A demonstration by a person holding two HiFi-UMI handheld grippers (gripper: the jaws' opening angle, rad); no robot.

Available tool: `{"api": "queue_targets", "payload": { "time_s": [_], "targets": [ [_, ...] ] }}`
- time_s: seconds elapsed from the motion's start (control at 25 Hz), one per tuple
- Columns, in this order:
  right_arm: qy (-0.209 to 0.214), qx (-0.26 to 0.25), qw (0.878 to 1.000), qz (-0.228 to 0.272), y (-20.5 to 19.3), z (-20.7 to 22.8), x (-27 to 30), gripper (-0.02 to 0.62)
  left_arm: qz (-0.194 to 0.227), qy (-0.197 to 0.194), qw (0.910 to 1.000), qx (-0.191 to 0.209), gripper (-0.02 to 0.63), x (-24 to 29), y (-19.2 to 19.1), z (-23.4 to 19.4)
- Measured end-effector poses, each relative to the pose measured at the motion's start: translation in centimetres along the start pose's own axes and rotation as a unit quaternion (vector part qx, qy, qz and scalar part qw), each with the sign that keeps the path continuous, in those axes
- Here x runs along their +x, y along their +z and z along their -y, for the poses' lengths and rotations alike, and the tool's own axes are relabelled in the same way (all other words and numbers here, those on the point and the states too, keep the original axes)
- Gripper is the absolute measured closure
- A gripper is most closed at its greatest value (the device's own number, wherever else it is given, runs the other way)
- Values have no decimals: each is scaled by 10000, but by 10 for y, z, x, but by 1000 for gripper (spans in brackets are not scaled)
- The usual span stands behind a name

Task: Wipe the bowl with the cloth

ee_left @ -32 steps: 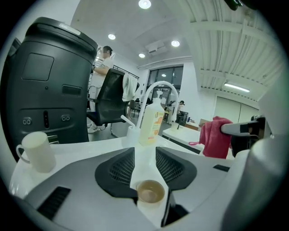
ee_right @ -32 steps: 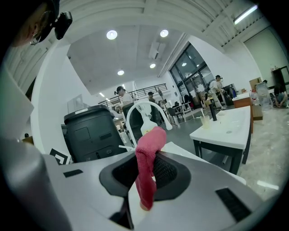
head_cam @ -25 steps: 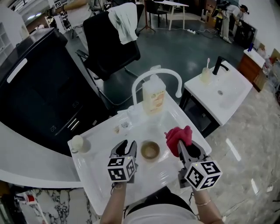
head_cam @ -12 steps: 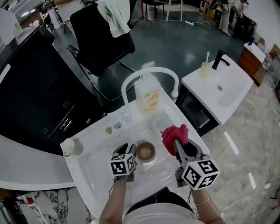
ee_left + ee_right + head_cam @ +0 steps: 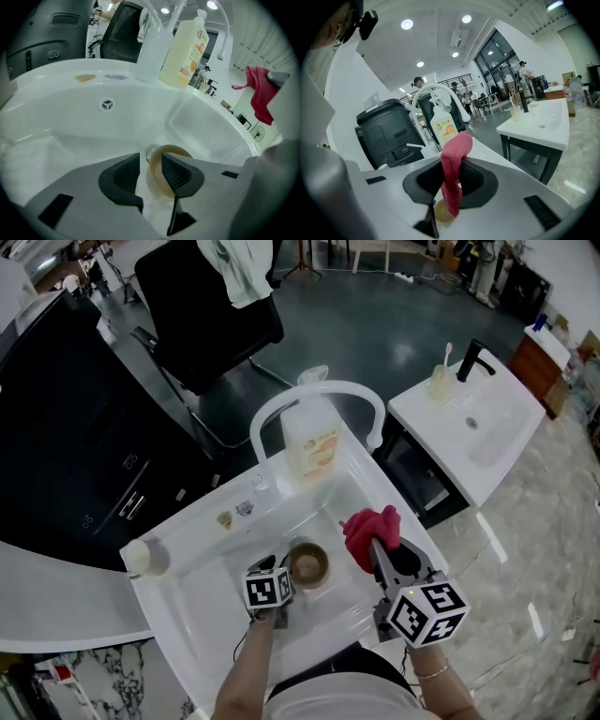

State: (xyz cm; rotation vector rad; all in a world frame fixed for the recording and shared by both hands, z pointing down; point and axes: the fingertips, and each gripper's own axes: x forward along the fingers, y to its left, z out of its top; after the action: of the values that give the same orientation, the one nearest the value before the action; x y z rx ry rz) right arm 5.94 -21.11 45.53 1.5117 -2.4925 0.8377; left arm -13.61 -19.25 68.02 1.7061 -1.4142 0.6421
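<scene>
Bowl (image 5: 307, 563) upright on the floor of a white sink (image 5: 192, 610), its mouth facing straight up; being round, it has no long axis to speak of. It is small and tan, with a thick pale rim and a darker brown inside.

The left gripper (image 5: 281, 576) reaches in from the near side. In the left gripper view its fingers (image 5: 176, 173) are drawn in close on the bowl's (image 5: 154, 180) near wall, one outside and one inside the rim, and the left gripper (image 5: 150, 171) tilts down into the basin.

The right gripper (image 5: 382, 557) is held above the sink's right edge, just beside the bowl but apart from it. Its fingers (image 5: 471, 180) are clamped on a red cloth (image 5: 454, 168), whose long axis runs up and down through the right gripper (image 5: 451, 180): a bunched end stands above the fingers and a narrower tail hangs below. From the head view the cloth (image 5: 370, 532) shows as a crumpled red wad ahead of the fingertips.

A yellow soap bottle (image 5: 309, 451) stands at the sink's far rim under a white arched tap (image 5: 319, 395).

One second earlier the left gripper was short of the bowl with its fingers wider apart; it has since closed in on the rim. The bowl lies where it was, and the cloth is gripped as before.
</scene>
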Motion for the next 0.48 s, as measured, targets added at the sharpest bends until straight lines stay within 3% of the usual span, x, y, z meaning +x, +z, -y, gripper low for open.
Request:
{"api": "queue_targets", "payload": {
  "time_s": [0.48],
  "targets": [
    [-40, 43, 9999, -104, -5, 2, 9, 517, -600, -104, 9981, -101, 446, 33, -28, 2]
  ]
}}
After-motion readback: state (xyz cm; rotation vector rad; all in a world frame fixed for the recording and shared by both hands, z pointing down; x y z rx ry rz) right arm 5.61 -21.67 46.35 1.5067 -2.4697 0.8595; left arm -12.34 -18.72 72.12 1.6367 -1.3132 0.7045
